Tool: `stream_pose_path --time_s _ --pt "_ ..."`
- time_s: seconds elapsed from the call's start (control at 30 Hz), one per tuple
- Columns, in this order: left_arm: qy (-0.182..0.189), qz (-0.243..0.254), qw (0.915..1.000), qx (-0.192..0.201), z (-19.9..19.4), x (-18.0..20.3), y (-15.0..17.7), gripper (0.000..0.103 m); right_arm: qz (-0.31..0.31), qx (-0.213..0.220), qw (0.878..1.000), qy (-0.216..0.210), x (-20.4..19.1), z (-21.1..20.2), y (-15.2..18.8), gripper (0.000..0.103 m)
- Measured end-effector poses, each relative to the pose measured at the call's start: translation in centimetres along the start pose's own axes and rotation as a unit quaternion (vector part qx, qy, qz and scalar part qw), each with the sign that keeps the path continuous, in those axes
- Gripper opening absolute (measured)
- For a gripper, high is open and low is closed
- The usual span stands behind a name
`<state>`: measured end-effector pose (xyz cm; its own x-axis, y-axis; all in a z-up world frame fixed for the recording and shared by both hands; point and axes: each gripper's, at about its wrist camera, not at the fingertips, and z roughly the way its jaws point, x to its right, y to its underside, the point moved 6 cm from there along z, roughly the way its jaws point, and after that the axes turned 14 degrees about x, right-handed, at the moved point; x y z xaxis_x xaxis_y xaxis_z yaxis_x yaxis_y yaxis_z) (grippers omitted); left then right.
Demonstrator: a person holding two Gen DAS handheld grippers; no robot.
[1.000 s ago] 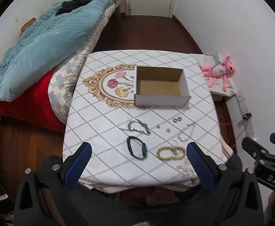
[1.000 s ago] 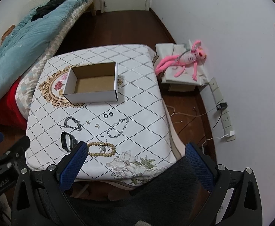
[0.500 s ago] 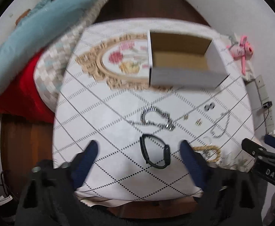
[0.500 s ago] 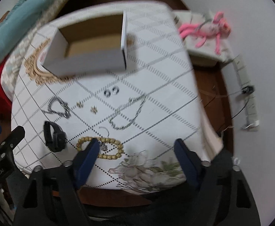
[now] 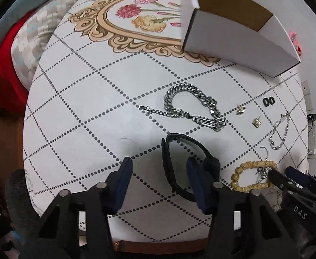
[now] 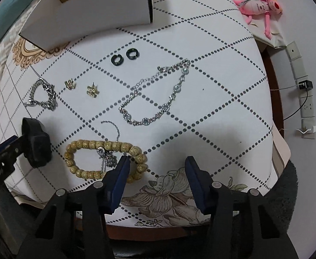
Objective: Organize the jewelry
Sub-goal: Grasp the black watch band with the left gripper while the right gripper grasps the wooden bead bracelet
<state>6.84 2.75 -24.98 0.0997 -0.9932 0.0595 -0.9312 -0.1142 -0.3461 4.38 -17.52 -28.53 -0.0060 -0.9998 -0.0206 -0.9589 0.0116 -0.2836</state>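
Note:
My left gripper (image 5: 160, 173) points down at the table, its jaws closing. The left strap of a black watch band (image 5: 168, 151) lies between them, untouched, and the right finger stands inside the band's loop. My right gripper (image 6: 157, 170) is also closing, with the right end of a wooden bead bracelet (image 6: 84, 149) between its jaws and no pad pressing on it. A silver pendant chain (image 6: 106, 157) lies across the beads. The open white box (image 5: 233, 41) stands at the far side.
On the cloth lie a chunky silver chain (image 5: 192, 105), two gold earrings (image 6: 92, 91), two black hoops (image 6: 125, 57) and a thin silver chain (image 6: 158, 99). A pink plush toy (image 6: 259, 4) and wall sockets (image 6: 305, 99) are right; bedding (image 5: 26, 43) is left.
Both grippers have dropped close to the table and their jaws have narrowed. The left now straddles the black band's strap, the right the end of the bead bracelet.

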Motion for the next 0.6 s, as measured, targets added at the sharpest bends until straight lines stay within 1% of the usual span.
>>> stream_pose_path --time_s 0.07,0.13,0.17,0.2,0.23,0.27,0.3,0.37,0.4,0.47,0.6 --pt "0.001 0.001 1.0 -0.001 0.3 0.0 0.3 0.034 -0.008 0.002 1.0 0.007 -0.1 -0.1 0.0 0.051" --pt "-0.003 0.011 0.9999 0.011 0.2 0.0 0.3 0.026 -0.013 0.009 1.0 0.008 -0.4 -0.2 0.1 0.046" --pt "-0.006 0.017 0.9997 0.015 0.2 0.1 0.3 0.023 -0.017 0.016 1.0 0.008 -0.7 -0.4 0.1 0.041" --pt "-0.003 0.022 0.9996 0.02 0.1 0.1 0.3 0.015 -0.022 0.023 0.999 0.007 -0.9 -0.5 0.1 0.034" --pt "-0.002 0.025 0.9994 0.023 0.1 0.2 0.3 0.007 -0.026 0.027 0.999 0.007 -1.3 -0.7 0.0 0.03" --pt "-0.002 0.027 0.9993 0.026 0.0 0.2 0.4 0.007 -0.033 0.033 0.999 0.006 -1.8 -0.9 0.1 0.021" --pt "0.0 0.027 0.9993 0.027 0.0 0.2 0.4 0.007 -0.036 0.037 0.999 0.006 -2.1 -1.0 0.2 0.009" --pt "0.002 0.03 0.9991 0.031 0.1 0.1 0.3 0.006 -0.037 0.041 0.998 0.009 -2.5 -1.1 0.4 0.009" --pt "0.003 0.03 0.999 0.033 0.0 0.1 0.4 0.006 -0.032 0.042 0.999 0.002 -2.6 -1.3 0.5 0.009" --pt "0.007 0.032 0.9987 0.04 -0.4 0.2 0.8 0.004 -0.014 0.043 0.999 -0.015 -2.7 -1.5 0.5 0.009" --pt "0.008 0.04 0.9977 0.054 -2.9 0.8 0.6 0.004 0.02 0.06 0.996 -0.057 -2.4 -3.7 -0.2 0.009"
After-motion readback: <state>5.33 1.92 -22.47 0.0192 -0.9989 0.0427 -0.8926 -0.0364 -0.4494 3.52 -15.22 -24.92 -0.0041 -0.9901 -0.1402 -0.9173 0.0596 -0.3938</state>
